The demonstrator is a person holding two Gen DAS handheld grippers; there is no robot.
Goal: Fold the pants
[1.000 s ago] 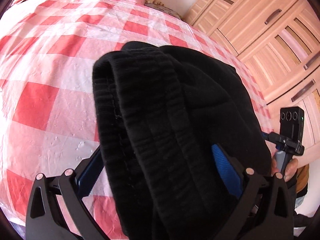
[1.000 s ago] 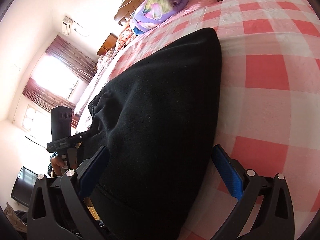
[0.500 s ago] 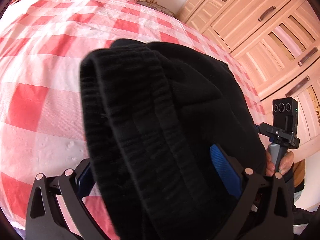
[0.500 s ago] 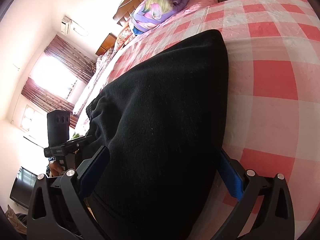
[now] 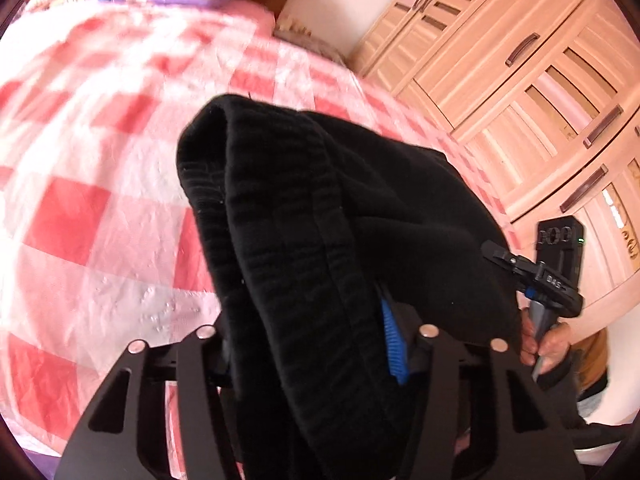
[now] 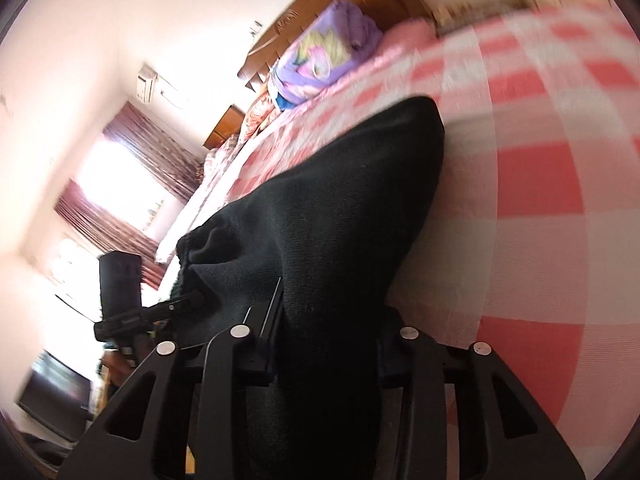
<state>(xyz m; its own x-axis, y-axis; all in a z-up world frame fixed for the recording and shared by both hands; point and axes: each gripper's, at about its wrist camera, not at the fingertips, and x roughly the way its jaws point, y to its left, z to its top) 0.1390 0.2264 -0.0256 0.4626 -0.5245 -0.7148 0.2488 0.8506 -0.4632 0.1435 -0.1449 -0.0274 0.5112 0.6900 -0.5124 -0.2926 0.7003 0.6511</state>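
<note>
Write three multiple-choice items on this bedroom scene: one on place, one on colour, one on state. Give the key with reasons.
1. Where do the pants lie?
A. on the checked bed cover
B. in the wardrobe
C. on the floor

2. What colour are the pants?
A. grey
B. black
C. purple

3. What is the left hand-held gripper doing?
A. hanging empty above the bed
B. holding a pillow
C. closed on the ribbed waistband

Key: 1 A, the red-and-white cover shows all around the fabric. 2 B, the cloth is black in both wrist views. 3 C, its jaws have just been closing and the waistband fills the gap; the right hand-held gripper likewise pinches the pants.
</note>
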